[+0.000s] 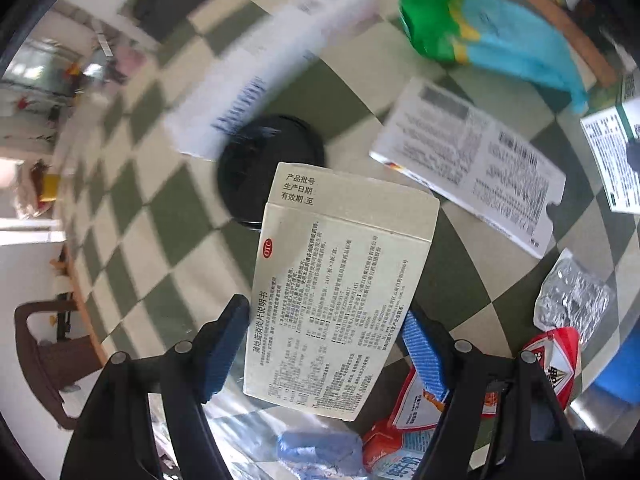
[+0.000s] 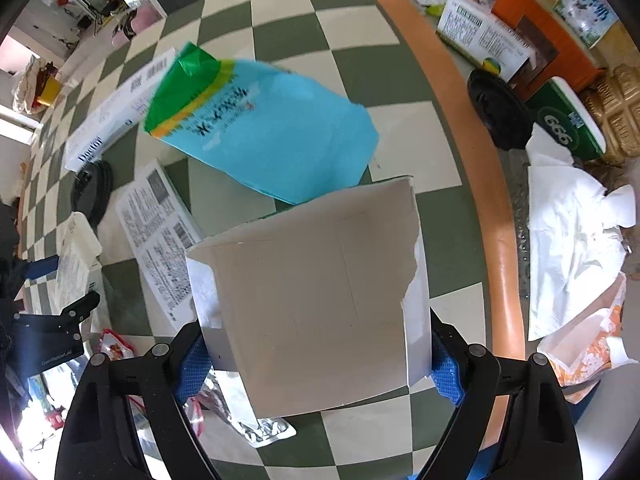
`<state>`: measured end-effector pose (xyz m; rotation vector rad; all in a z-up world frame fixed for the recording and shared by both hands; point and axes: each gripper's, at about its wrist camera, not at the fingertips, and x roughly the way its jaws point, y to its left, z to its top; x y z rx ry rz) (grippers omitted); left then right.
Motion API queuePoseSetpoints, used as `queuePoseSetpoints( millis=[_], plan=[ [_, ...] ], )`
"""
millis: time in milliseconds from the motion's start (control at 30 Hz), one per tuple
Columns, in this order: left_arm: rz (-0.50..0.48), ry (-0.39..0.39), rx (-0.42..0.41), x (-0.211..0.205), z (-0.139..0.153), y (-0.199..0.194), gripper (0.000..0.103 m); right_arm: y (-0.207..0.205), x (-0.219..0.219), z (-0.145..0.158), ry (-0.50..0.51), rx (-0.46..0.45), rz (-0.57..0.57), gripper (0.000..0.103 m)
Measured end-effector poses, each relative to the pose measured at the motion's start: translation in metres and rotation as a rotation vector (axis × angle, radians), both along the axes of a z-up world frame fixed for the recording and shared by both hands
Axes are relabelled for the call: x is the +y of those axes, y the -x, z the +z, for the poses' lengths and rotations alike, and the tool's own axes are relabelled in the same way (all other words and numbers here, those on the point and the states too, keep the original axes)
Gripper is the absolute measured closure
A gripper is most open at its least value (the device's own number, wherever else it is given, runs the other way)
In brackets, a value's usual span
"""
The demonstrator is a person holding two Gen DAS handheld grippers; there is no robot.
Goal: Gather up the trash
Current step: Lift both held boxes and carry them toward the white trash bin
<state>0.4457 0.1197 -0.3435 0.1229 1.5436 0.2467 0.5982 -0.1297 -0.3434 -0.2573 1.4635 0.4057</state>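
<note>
Between the blue pads of my left gripper (image 1: 326, 354) sits a cream medicine carton printed with black Chinese text (image 1: 340, 292), gripped across its width and lifted clear of the green-and-white checked tablecloth (image 1: 132, 216) on the table. Just behind the carton lies a round black lid (image 1: 256, 160), and beyond that a long white box (image 1: 260, 72), blurred. To the right is a flattened white printed carton (image 1: 468, 164), and further back a blue and green plastic pouch (image 1: 488, 32). A crumpled clear wrapper (image 1: 572, 300) and a red-and-white snack packet (image 1: 554, 354) lie near the lower right.

My right gripper (image 2: 316, 360) points down, its blue pads closed against the two sides of a torn grey cardboard box (image 2: 316, 292), which it holds above the table. Under the box I can see a silver foil blister sheet (image 2: 260, 424) on the cloth. The blue and green pouch lies just beyond the box, and an orange curved table edge (image 2: 472, 152) runs past on the right, with crumpled white paper (image 2: 572, 240) outside it.
</note>
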Motion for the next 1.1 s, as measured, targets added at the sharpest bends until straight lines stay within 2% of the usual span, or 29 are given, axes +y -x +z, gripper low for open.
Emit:
queuePoseSetpoints(
  millis=[67, 100, 267, 367, 533, 700, 800, 900, 967, 1100],
  plan=[
    [0.037, -0.027, -0.052, 0.005, 0.011, 0.015, 0.03, 0.005, 0.0, 0.009, -0.01, -0.019, -0.007, 0.013],
    [0.057, -0.03, -0.075, 0.003, 0.017, 0.008, 0.03, 0.007, 0.002, 0.013, -0.017, -0.027, -0.011, 0.013],
    [0.176, 0.011, -0.173, -0.002, 0.048, 0.035, 0.03, 0.024, -0.004, 0.041, -0.057, -0.07, -0.022, 0.013],
    [0.238, 0.037, -0.229, -0.041, 0.074, 0.064, 0.03, 0.045, -0.004, 0.06, -0.081, -0.094, -0.028, 0.013],
    [0.302, 0.084, -0.32, -0.049, 0.099, 0.137, 0.03, 0.102, -0.008, 0.091, -0.13, -0.142, -0.023, 0.013],
    [0.32, 0.127, -0.381, -0.045, 0.114, 0.235, 0.03, 0.191, -0.011, 0.112, -0.173, -0.194, -0.026, 0.013],
    [0.341, 0.161, -0.387, -0.042, 0.11, 0.304, 0.03, 0.258, -0.018, 0.117, -0.185, -0.216, -0.047, 0.013],
    [0.371, 0.201, -0.365, -0.042, 0.097, 0.365, 0.03, 0.338, -0.026, 0.108, -0.192, -0.198, -0.068, 0.013],
    [0.39, 0.223, -0.333, -0.043, 0.084, 0.396, 0.03, 0.384, -0.029, 0.095, -0.197, -0.159, -0.07, 0.013],
    [0.453, 0.301, -0.239, -0.044, 0.034, 0.45, 0.03, 0.457, -0.033, 0.051, -0.185, -0.052, -0.066, 0.013]
  ],
)
